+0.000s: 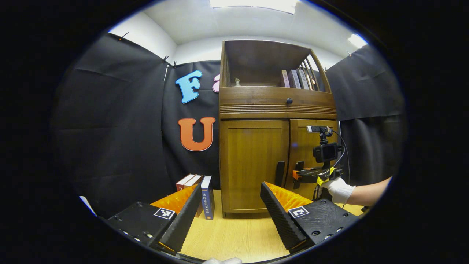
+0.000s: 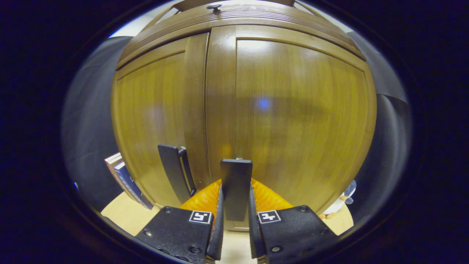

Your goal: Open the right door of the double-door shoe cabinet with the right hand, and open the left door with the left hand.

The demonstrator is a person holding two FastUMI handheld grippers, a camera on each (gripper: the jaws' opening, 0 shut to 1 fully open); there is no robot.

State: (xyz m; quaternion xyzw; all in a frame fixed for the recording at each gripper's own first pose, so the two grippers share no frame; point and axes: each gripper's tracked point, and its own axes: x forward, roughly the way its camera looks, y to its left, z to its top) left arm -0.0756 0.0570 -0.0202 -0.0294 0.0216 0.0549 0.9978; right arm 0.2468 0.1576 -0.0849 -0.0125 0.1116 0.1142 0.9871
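On the bench stands the cabinet, both doors shut. In the right gripper view the right gripper is up against the right door, its jaws narrowed around the dark upright right handle; the fingers sit on either side of the handle, and appear to press on it, with almost no gap showing. The left handle on the left door stands just beside it, across the seam, untouched. In the left gripper view the left gripper hangs back from the cabinet, well apart from the left door, its jaws spread wide and holding nothing; the left handle shows between its fingers farther off. The same view shows the right gripper at the right door, held by a gloved hand, with a small camera mounted above it. A knob sits on the drawer band above the doors, and books lean in the open top shelf. More books stand on the bench left of the cabinet; the blue one's spine carries printed characters, too small to read. Square black-and-white markers sit on the gripper bodies.
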